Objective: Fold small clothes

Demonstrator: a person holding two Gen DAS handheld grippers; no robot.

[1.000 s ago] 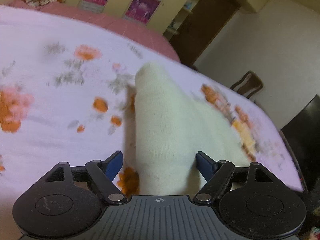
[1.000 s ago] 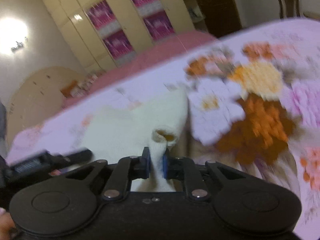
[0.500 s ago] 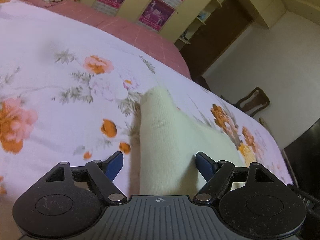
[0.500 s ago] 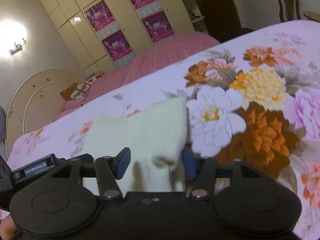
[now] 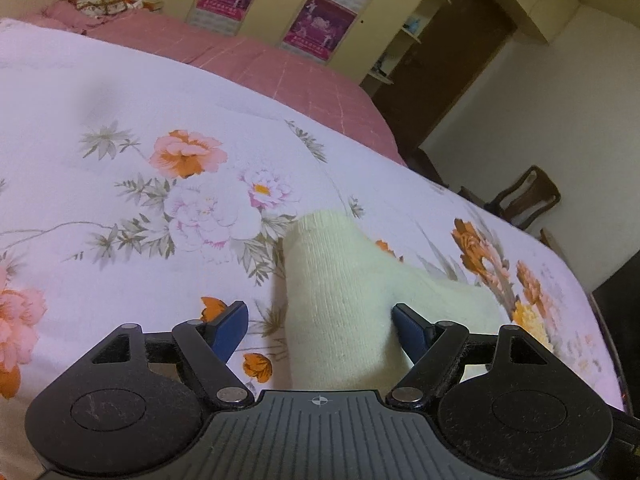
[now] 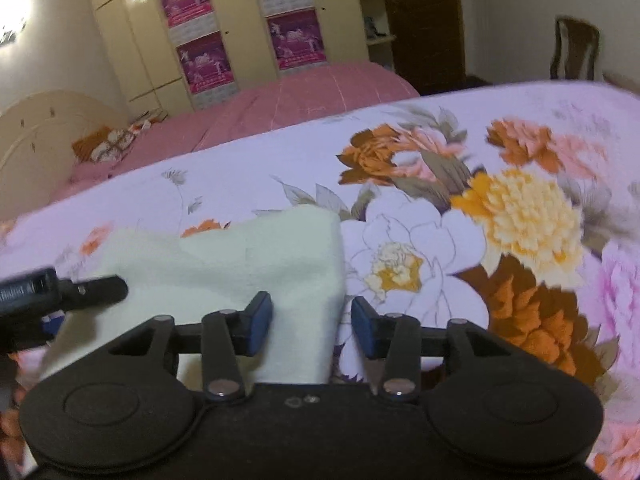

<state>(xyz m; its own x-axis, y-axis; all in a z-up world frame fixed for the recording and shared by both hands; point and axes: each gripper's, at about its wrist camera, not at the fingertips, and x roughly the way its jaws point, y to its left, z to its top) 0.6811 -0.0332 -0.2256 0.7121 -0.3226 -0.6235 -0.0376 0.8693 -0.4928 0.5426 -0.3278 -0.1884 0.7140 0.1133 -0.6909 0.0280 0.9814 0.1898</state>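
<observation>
Currently the cream sock lies flat on the flowered bed, long axis running away from the left gripper, whose jaws straddle it wide, nothing held. Right gripper closing over the sock's right edge, pads not touching.

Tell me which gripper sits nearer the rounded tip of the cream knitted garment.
Left. The left gripper straddles the cream knitted garment just behind that tip; the right gripper, closing without contact, straddles its far squared edge.

1. Cream-white knitted garment, plain.
2. Pale lilac bedsheet printed with orange, pink and yellow flowers.
3. Pink checked bedspread, upper frame.
4. Magenta posters on cream wardrobe doors.
</observation>
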